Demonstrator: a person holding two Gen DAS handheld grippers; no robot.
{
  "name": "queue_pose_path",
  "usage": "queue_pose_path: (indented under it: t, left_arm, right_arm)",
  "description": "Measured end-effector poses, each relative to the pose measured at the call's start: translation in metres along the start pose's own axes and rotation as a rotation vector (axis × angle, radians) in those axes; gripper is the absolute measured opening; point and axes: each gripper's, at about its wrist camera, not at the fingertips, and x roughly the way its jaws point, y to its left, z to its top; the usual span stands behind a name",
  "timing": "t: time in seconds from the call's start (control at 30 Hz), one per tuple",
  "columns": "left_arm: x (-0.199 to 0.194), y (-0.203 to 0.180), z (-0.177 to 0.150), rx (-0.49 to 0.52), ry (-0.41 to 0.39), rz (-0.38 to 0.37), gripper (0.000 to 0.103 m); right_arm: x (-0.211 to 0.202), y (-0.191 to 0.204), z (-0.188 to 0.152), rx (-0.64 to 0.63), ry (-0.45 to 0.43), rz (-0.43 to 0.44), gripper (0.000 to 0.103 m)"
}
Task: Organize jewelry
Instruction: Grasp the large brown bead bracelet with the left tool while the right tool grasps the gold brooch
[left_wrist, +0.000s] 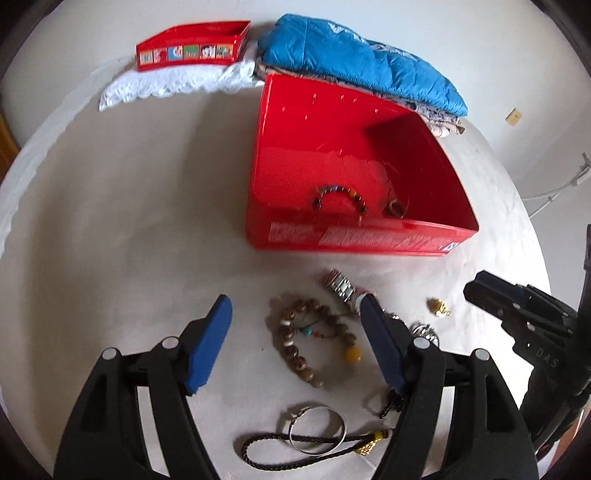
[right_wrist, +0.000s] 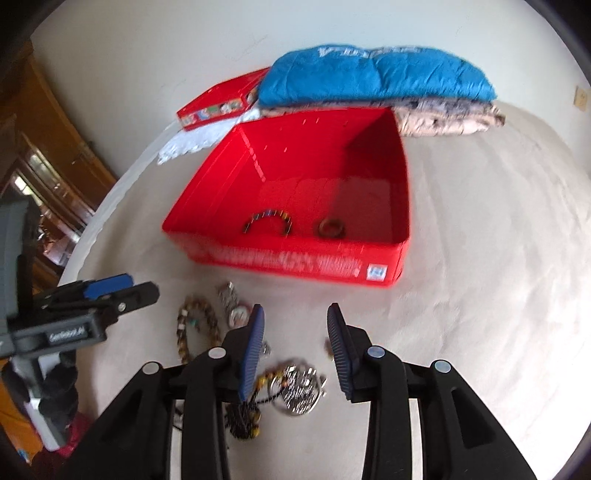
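Note:
A red box (left_wrist: 354, 236) (right_wrist: 295, 258) stands open on the beige table, holding a coloured bead bracelet (left_wrist: 340, 197) (right_wrist: 269, 220) and a brown ring (left_wrist: 395, 208) (right_wrist: 331, 228). In front of it lie a brown bead bracelet (left_wrist: 314, 343) (right_wrist: 195, 328), a watch (left_wrist: 341, 288) (right_wrist: 234, 308), a silver bangle (left_wrist: 317, 428), a black braided cord (left_wrist: 295, 459), a gold piece (left_wrist: 439, 307) and a silver chain pile (right_wrist: 299, 387). My left gripper (left_wrist: 295, 325) is open above the brown bracelet. My right gripper (right_wrist: 295, 332) is open above the silver pile.
A smaller red tin (left_wrist: 192, 46) (right_wrist: 218, 105) rests on white lace (left_wrist: 173, 85) at the back. A folded blue quilt (left_wrist: 362, 62) (right_wrist: 373, 74) lies on patterned cloth behind the box. The table edge curves at the left.

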Motion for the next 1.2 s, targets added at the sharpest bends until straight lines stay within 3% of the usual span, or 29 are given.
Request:
queue_pose_path:
  t: [0.17, 0.53, 0.6, 0.73, 0.87, 0.9, 1.2]
  left_arm:
    - [0.017, 0.007, -0.010, -0.004, 0.063, 0.007, 0.063]
    - [0.045, 0.010, -0.018, 0.002, 0.150, 0.036, 0.045]
    - [0.047, 0.009, -0.019, 0.008, 0.147, 0.039, 0.044]
    - [0.047, 0.007, -0.020, 0.013, 0.160, 0.004, 0.026]
    - [0.051, 0.002, -0.020, 0.024, 0.172, -0.007, 0.020]
    - [0.051, 0.003, -0.020, 0.020, 0.172, -0.005, 0.013]
    - [0.035, 0.013, -0.013, -0.028, 0.105, -0.016, 0.011]
  right_arm:
    - [0.016, -0.010, -0.007, 0.022, 0.050, -0.025, 0.036]
    - [0.017, -0.016, -0.012, 0.020, 0.055, -0.031, 0.036]
    - [0.018, -0.015, -0.013, 0.013, 0.059, -0.031, 0.036]
    - [0.018, -0.013, -0.013, 0.010, 0.062, -0.037, 0.036]
    - [0.021, -0.014, -0.014, 0.013, 0.071, -0.043, 0.036]
    - [0.022, -0.014, -0.014, 0.013, 0.073, -0.045, 0.036]
    - [0.029, -0.023, -0.015, 0.020, 0.097, -0.085, 0.037]
